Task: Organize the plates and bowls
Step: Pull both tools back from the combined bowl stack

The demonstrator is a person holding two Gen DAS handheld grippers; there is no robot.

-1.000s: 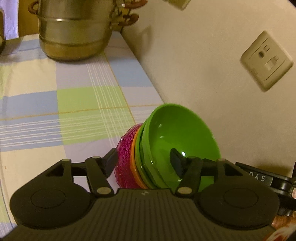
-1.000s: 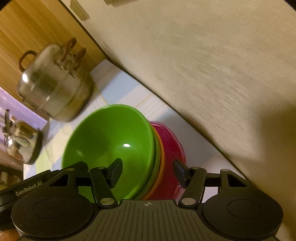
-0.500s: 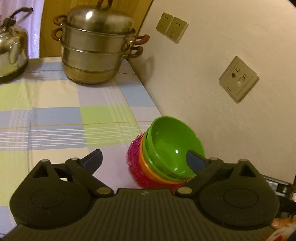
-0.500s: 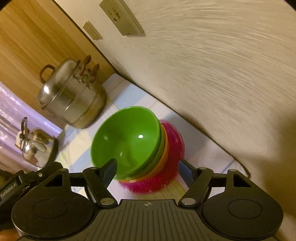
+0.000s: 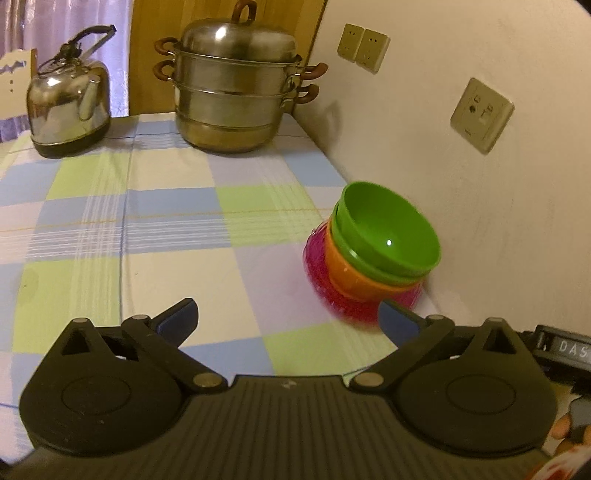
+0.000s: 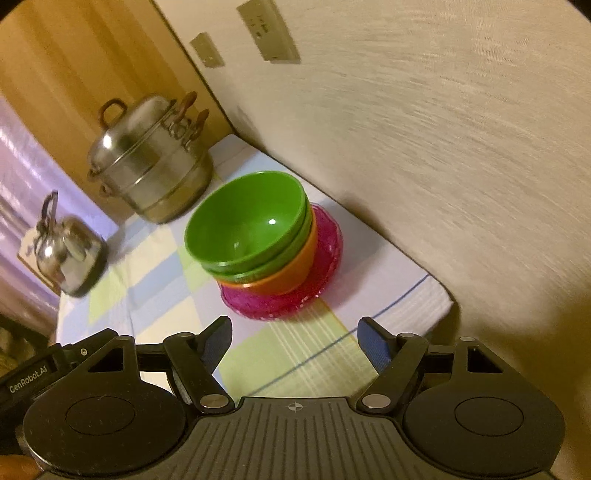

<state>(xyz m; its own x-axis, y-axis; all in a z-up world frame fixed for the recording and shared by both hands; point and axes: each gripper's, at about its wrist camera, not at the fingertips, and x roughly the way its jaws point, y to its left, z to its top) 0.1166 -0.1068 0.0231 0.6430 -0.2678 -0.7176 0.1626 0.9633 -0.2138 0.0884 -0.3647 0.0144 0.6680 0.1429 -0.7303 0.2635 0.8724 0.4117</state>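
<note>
Plainly, the nested bowl stack (image 5: 373,254) on its pink plate (image 6: 325,254) lies ahead, right of the wide-open left gripper (image 5: 288,321), squarely before the empty, parted right gripper (image 6: 295,339).

Domestic kitchen or dining corner. Evidence: a table under a checked pastel tablecloth (image 5: 177,221) set against a painted wall (image 5: 480,221); a tiered stainless steamer pot (image 5: 236,92) and a metal kettle (image 5: 68,107) at the far end; wall sockets (image 5: 364,46); stacked plastic bowls (image 5: 384,240) on a pink plate (image 6: 328,258); wood panelling (image 6: 74,55) and a curtain (image 5: 55,22) behind.
</note>
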